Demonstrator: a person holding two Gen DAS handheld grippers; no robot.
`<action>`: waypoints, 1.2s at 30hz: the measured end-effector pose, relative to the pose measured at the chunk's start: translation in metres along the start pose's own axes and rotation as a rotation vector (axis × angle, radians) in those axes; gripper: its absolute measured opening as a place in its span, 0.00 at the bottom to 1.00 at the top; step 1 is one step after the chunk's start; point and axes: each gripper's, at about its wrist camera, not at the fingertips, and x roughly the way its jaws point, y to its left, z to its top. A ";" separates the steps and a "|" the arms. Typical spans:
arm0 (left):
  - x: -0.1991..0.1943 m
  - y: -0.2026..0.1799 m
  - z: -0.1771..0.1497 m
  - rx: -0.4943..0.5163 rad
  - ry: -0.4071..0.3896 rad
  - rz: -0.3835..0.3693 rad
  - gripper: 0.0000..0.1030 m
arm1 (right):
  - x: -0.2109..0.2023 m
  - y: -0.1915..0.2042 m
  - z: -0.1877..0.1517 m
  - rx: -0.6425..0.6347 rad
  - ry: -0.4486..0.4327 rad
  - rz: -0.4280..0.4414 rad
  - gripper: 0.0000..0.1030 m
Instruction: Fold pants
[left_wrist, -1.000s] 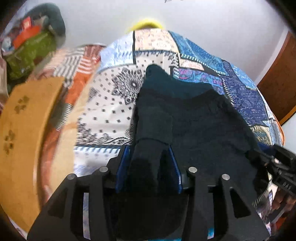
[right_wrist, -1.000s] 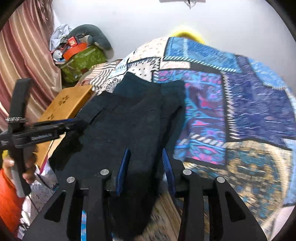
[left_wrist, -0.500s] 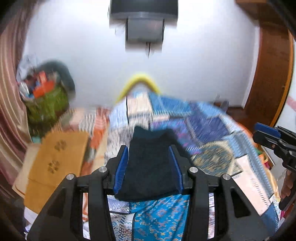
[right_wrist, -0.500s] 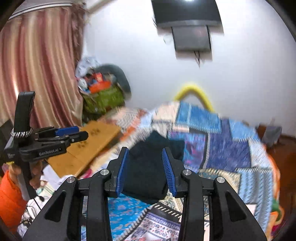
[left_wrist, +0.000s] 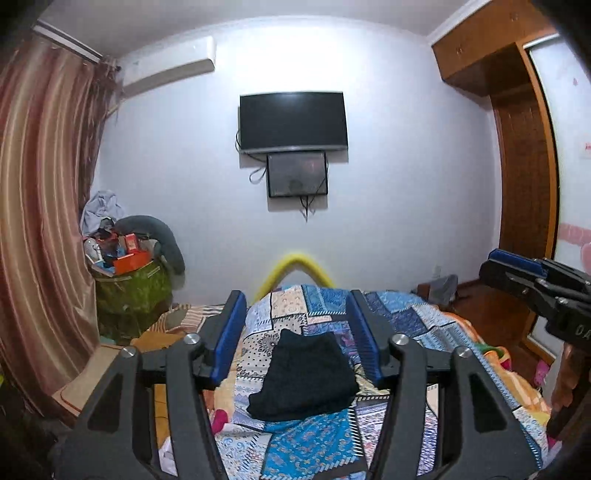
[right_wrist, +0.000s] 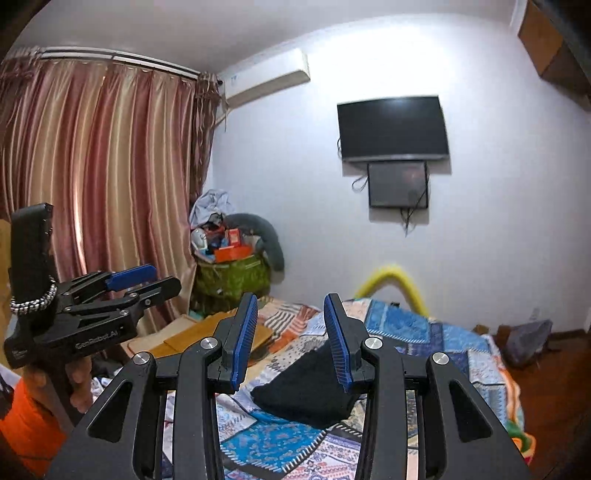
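Now the folded dark pants lie flat on the patchwork bedspread, at about six o'clock below the wall television. Both grippers are held above the bed with nothing between their blue pads. The left gripper has just been spreading wider, and the right gripper stands part open, released.

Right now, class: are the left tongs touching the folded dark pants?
Apart. The left wrist view shows the left tongs open, raised above the pants on the bedspread.
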 end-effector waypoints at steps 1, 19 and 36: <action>-0.005 0.000 -0.004 -0.001 -0.004 -0.002 0.58 | -0.002 0.002 -0.003 0.001 -0.001 -0.011 0.33; -0.047 0.004 -0.041 -0.067 -0.030 -0.046 0.99 | -0.016 0.011 -0.028 0.064 -0.018 -0.135 0.99; -0.033 0.003 -0.053 -0.089 0.022 -0.054 1.00 | -0.024 0.009 -0.039 0.074 -0.002 -0.124 0.99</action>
